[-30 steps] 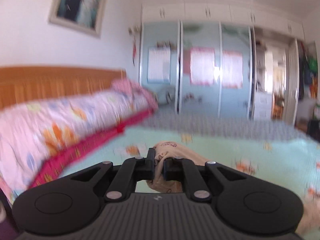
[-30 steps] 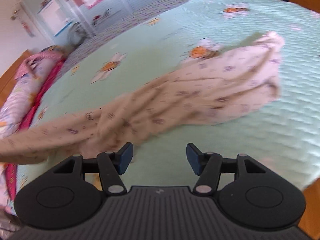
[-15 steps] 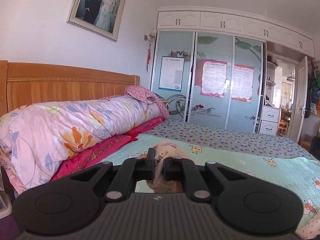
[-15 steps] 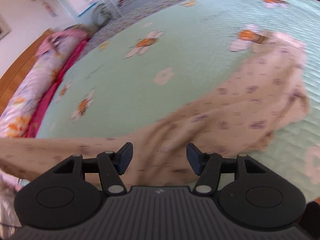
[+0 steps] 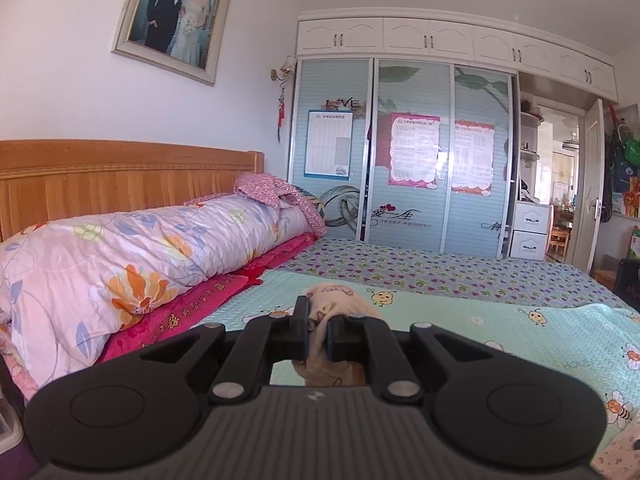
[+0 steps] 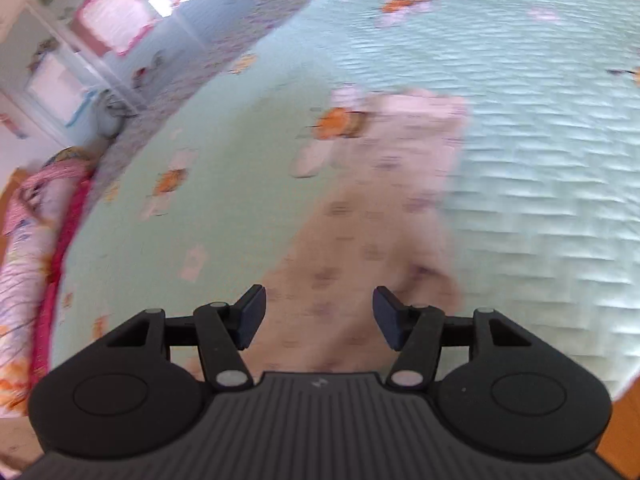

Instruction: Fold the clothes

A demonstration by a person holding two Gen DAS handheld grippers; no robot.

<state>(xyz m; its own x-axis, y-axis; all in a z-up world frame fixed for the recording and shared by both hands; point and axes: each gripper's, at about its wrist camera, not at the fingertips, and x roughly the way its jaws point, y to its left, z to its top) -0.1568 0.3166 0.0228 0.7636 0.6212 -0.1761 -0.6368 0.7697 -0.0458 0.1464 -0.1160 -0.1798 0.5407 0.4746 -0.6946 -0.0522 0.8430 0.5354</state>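
A beige printed garment (image 6: pixel 372 216) lies stretched along the mint green bedspread (image 6: pixel 540 168), running from the far middle down under my right gripper; the view is blurred. My right gripper (image 6: pixel 319 312) is open and empty, hovering over the near part of the garment. My left gripper (image 5: pixel 318 334) is shut on a bunched end of the same beige garment (image 5: pixel 334 304) and holds it up above the bed. A bit more beige cloth shows at the bottom right of the left wrist view (image 5: pixel 618 454).
A rolled floral quilt (image 5: pixel 132 264) on a red blanket (image 5: pixel 192 312) lies along the wooden headboard (image 5: pixel 100 176) at the left. A wardrobe with sliding doors (image 5: pixel 404 172) stands beyond the bed. An open door (image 5: pixel 588 184) is at the far right.
My right gripper has swung along the garment, which now runs lengthwise under it instead of across. My left gripper holds the cloth end steady, its view settling level.
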